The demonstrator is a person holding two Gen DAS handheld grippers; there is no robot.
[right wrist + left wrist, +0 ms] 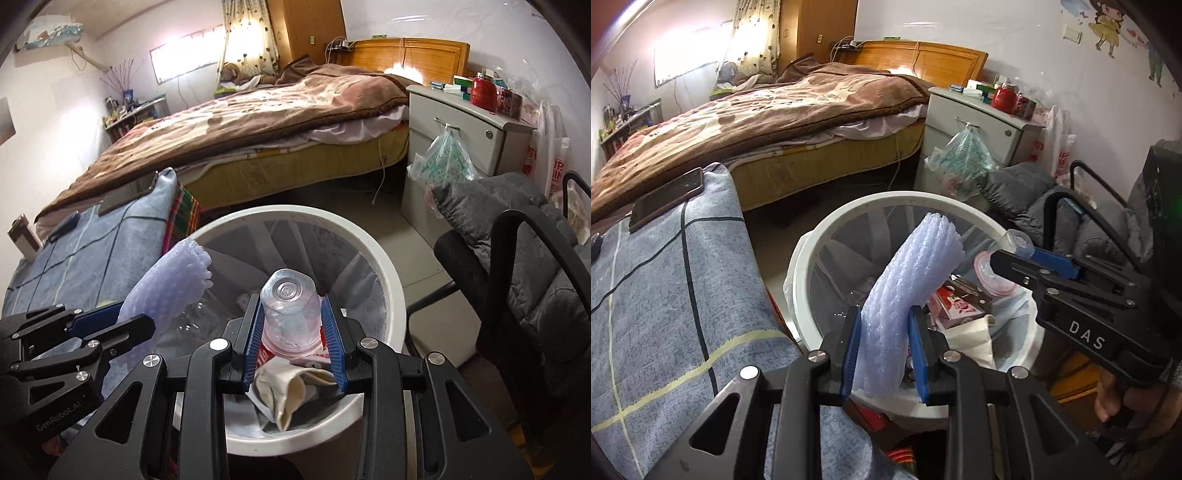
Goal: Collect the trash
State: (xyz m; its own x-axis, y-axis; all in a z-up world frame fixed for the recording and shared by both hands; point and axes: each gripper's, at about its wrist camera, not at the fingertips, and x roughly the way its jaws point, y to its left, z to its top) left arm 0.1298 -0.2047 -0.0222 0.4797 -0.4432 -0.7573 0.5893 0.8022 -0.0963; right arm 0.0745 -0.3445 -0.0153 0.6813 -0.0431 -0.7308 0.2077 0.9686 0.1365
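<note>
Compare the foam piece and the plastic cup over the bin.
The foam net sleeve is pale bluish, ribbed and bent; the plastic cup is clear, smooth and rigid-looking. The sleeve is in the left gripper; the cup is in the right gripper. Both are above the white trash bin.

— Any lettering readable? "DAS", white capitals, on the black body of the right gripper (pixel 1015 254), seen from the left wrist.

— Anything else? "GenRobot.AI", pale print, on the black body of the left gripper (pixel 110 317), seen from the right wrist. Red letters on the white plastic bag (pixel 554 162) beside the nightstand (pixel 476 122), cut off, not legible as a word. Print on the red carton (pixel 955 306) in the bin (pixel 886 197) too small to read.
</note>
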